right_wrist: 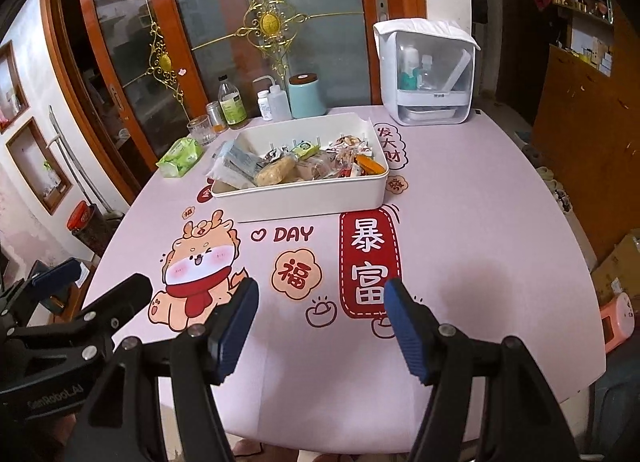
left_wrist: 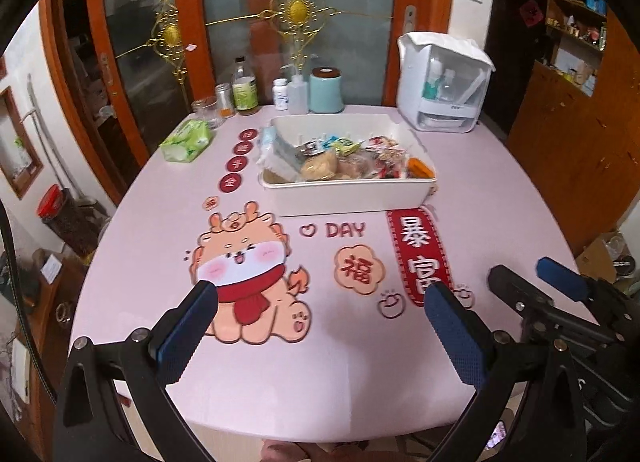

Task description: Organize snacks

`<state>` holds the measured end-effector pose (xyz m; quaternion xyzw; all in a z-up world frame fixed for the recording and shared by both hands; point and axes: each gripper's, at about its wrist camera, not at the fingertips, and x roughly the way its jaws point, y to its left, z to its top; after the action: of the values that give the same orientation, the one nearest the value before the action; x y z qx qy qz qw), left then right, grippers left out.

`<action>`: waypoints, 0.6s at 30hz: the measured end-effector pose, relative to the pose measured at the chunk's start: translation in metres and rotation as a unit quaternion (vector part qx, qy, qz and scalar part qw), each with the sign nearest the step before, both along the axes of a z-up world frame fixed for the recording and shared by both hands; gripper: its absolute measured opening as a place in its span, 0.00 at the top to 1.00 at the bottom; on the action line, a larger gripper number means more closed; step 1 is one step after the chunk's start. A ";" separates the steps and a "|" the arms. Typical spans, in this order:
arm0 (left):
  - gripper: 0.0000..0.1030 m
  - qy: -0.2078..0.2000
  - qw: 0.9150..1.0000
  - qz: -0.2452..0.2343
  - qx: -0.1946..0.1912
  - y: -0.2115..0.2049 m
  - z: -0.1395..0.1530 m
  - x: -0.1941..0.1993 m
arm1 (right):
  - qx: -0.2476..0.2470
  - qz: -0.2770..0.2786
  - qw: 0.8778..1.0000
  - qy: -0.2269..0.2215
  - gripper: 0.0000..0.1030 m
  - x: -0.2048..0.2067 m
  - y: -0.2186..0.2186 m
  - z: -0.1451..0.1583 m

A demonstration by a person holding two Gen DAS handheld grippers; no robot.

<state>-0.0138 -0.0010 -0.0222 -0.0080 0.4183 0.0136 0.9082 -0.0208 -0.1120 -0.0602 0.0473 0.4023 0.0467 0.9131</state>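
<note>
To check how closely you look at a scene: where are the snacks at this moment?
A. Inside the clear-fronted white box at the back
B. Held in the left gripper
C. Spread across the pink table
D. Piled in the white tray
D: the wrapped snacks lie heaped inside the white tray, while both grippers stand open and empty over the near table.

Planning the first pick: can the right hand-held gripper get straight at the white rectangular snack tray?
Probably yes. The right hand-held gripper is open and empty, and only bare pink tablecloth lies between it and the white rectangular plastic tray. The tray is open-topped, with nothing blocking its near wall.
</note>
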 end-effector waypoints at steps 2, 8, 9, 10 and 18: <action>0.01 0.001 1.000 0.004 -0.001 0.003 -0.002 0.000 | -0.001 -0.002 1.000 0.003 0.36 0.002 0.002 -0.001; 0.01 0.004 1.000 0.000 -0.001 0.009 -0.004 0.000 | -0.008 -0.012 1.000 0.011 0.36 0.003 0.007 -0.003; 0.01 0.005 1.000 -0.001 -0.001 0.010 -0.004 0.001 | -0.009 -0.013 1.000 0.012 0.36 0.003 0.008 -0.004; 0.01 0.006 1.000 -0.002 -0.001 0.011 -0.005 0.002 | -0.010 -0.014 1.000 0.013 0.36 0.004 0.008 -0.004; 0.01 0.017 1.000 -0.010 -0.006 0.016 -0.009 0.009 | -0.019 -0.022 0.999 0.018 0.36 0.004 0.011 -0.005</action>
<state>-0.0048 0.0146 -0.0311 -0.0093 0.4337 0.0021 0.9010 -0.0166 -0.1006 -0.0649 0.0396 0.4182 0.0185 0.9073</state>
